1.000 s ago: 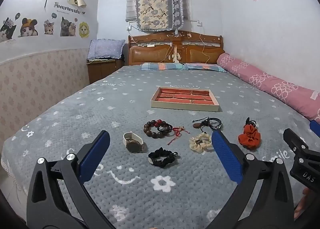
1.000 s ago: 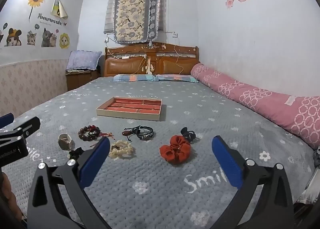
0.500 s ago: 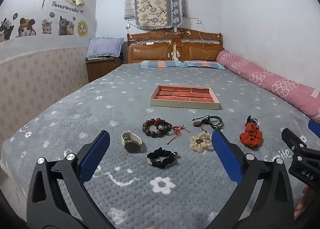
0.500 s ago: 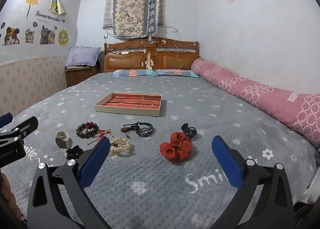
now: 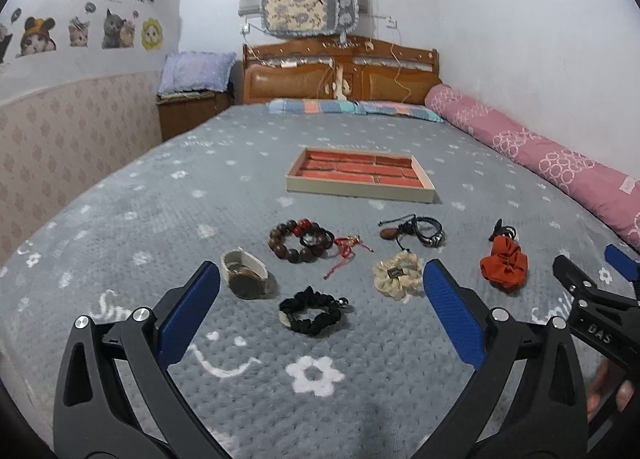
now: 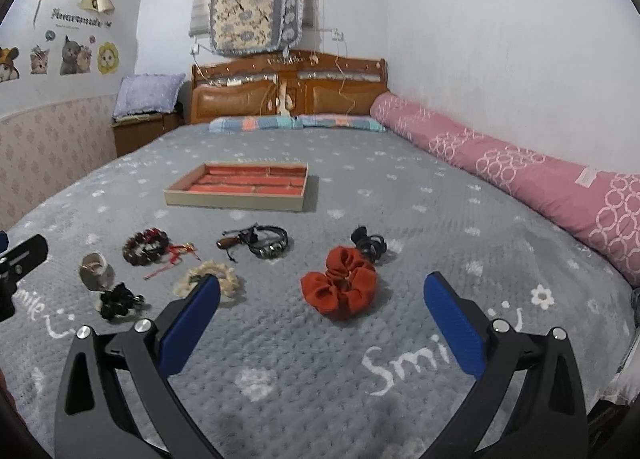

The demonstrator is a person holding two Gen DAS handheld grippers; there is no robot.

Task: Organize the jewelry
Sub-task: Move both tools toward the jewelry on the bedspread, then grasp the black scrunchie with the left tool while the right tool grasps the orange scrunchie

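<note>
Left wrist view
Left gripper [image 5: 320, 299]: spread wide, empty — hung above the bed's [image 5: 120, 219] near edge.
Black scrunchie [image 5: 311, 311]: lay between the blue fingers [image 5: 188, 315].
Watch [image 5: 245, 274]: just left of it.
Tray [image 5: 360, 175]: mid-bed, beyond the jewelry.

Right wrist view
Right gripper [image 6: 320, 311]: wide apart, empty.
Orange scrunchie [image 6: 340, 285]: between its fingers, near the edge.
Cream scrunchie [image 6: 208, 279]: partly behind the left finger.
Bead bracelet [image 6: 145, 246]: further left — before the tray [image 6: 236, 189].

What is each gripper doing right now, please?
Left gripper: open, holding nothing, above the black scrunchie.
Right gripper: open, holding nothing, near the orange scrunchie.
</note>
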